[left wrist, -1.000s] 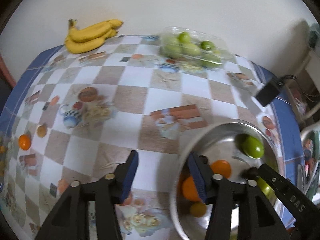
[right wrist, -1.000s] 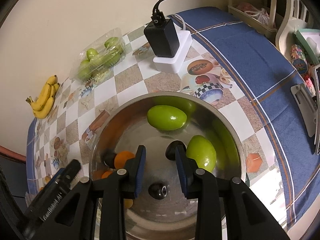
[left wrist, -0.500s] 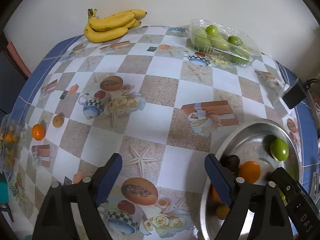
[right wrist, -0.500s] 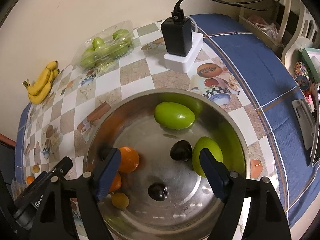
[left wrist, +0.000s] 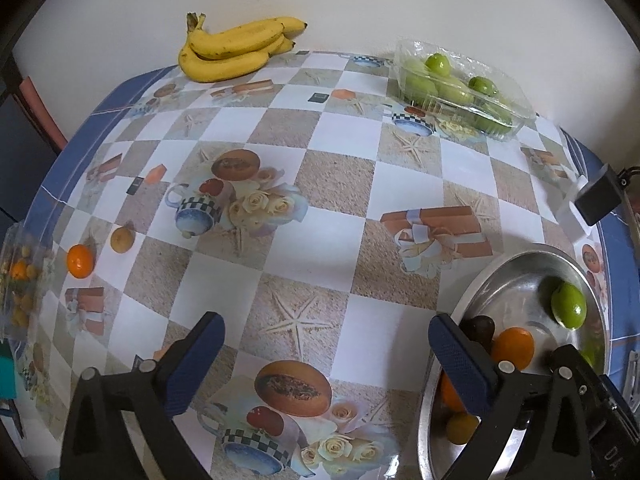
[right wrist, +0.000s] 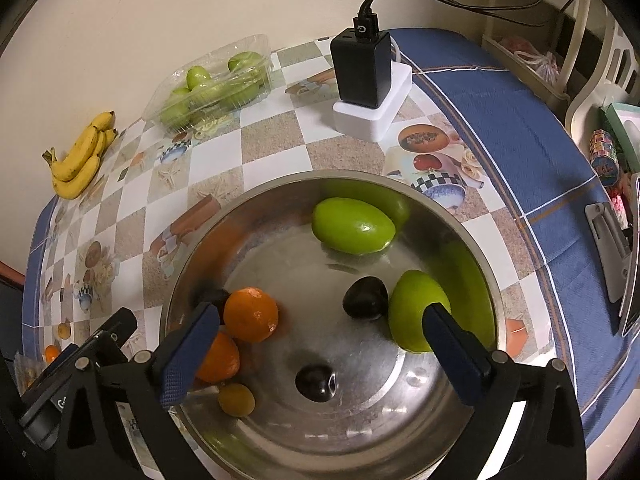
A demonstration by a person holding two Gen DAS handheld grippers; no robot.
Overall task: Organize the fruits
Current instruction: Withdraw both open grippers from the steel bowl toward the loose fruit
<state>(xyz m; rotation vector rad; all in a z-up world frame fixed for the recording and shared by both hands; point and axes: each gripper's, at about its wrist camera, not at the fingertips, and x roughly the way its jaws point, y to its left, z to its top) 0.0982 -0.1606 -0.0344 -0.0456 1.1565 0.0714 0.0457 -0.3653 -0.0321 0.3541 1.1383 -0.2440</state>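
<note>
A steel bowl (right wrist: 248, 200) holds two green fruits (right wrist: 352, 226), two oranges (right wrist: 250, 314), two dark plums (right wrist: 366, 298) and a small yellow fruit (right wrist: 236, 400). My right gripper (right wrist: 320, 328) hovers over the bowl, jaws opening wide, pads touching nothing. My left gripper (left wrist: 324, 344) is left of the bowl (left wrist: 480, 280) above the bare tablecloth, jaws also opening with nothing between them. A loose orange (left wrist: 80, 261) and a small brownish fruit (left wrist: 122, 239) lie far left. Bananas (left wrist: 236, 48) and a clear tray of green fruits (left wrist: 456, 88) sit by the wall.
A black charger on a white block (right wrist: 364, 68) stands behind the bowl, its cable running off to the right. A clear bag of small fruits (left wrist: 20, 280) lies at the table's left edge. A white chair (right wrist: 592, 40) and small items crowd the right side.
Both grippers' jaws spread wide. The left gripper swung left, from over the bowl to above the tablecloth. A dark plum that sat at the right fingertips now lies free in the bowl.
</note>
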